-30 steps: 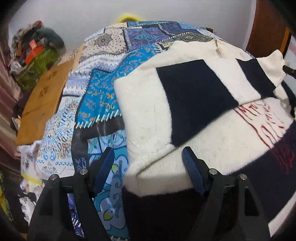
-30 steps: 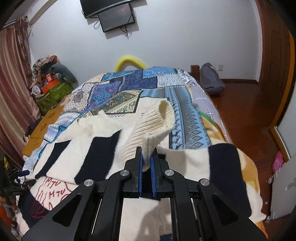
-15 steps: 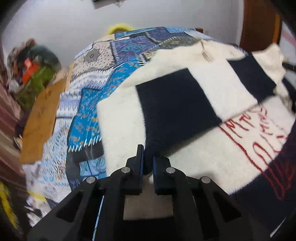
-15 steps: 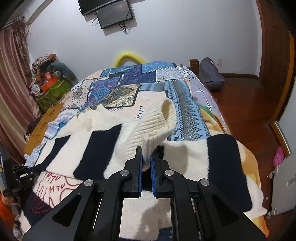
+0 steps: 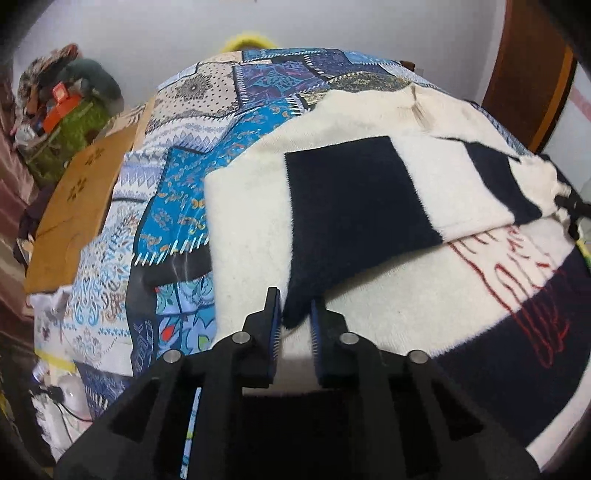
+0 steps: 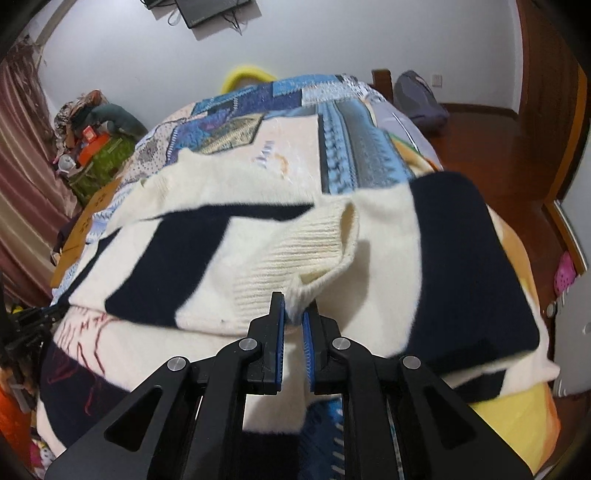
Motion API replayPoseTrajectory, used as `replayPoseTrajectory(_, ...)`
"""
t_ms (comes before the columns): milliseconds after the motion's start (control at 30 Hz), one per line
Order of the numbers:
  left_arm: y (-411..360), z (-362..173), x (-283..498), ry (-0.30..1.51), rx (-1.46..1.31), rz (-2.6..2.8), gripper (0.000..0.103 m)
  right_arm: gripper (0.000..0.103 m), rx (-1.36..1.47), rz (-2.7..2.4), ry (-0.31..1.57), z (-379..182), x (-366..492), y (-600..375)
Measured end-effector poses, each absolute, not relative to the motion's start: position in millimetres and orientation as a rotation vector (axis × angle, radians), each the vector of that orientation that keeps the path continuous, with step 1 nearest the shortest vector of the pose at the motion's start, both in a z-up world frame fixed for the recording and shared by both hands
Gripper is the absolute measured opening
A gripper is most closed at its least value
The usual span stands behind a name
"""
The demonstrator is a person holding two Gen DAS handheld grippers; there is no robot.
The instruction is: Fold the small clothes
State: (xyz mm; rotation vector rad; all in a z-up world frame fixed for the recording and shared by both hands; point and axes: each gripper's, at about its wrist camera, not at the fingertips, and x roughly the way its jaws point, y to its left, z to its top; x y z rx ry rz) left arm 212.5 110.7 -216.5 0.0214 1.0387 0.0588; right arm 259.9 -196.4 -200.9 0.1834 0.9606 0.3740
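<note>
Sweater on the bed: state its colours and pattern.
The sweater is cream with wide navy stripes and red stitched lettering; the left wrist view shows it best.

A patchwork bedspread (image 5: 207, 122) in blues and creams is covering the bed. A flat brown cardboard sheet (image 5: 79, 206) is lying along its left edge. Beyond that, a heap of clutter (image 6: 92, 136) with a green bag and an orange box is sitting against a pinkish curtain (image 6: 22, 155). A dark screen (image 6: 210, 11) is hanging on the white wall. A grey backpack (image 6: 417, 96) is resting on the wooden floor (image 6: 509, 155), and a pink shoe (image 6: 565, 275) is lying near the right edge.
</note>
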Motion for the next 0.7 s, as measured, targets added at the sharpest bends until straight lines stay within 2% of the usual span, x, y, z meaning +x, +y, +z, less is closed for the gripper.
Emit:
replayPoseTrajectory(167,117,-195,203,1.015,-0.022,0.056,0.020,0.010,0.177,0.356,0.950,-191,249,-208)
replayPoseTrajectory(233,119,-181,202,0.987,-0.037,0.063,0.026,0.011,0.185,0.351,0.921,-180,243,-216)
replayPoseTrajectory(300,120,-169,205,0.962,-0.055,0.068,0.039,0.019,0.182,0.334,0.890,-171,239,-222)
replayPoseTrajectory(400,119,-156,216,0.929,-0.073,0.081,0.047,0.033,0.175,0.296,0.840,-158,232,-237)
replayPoseTrajectory(700,87,-174,265,0.995,-0.122,0.026,0.052,0.064,0.185,0.117,0.792,-152,218,-299)
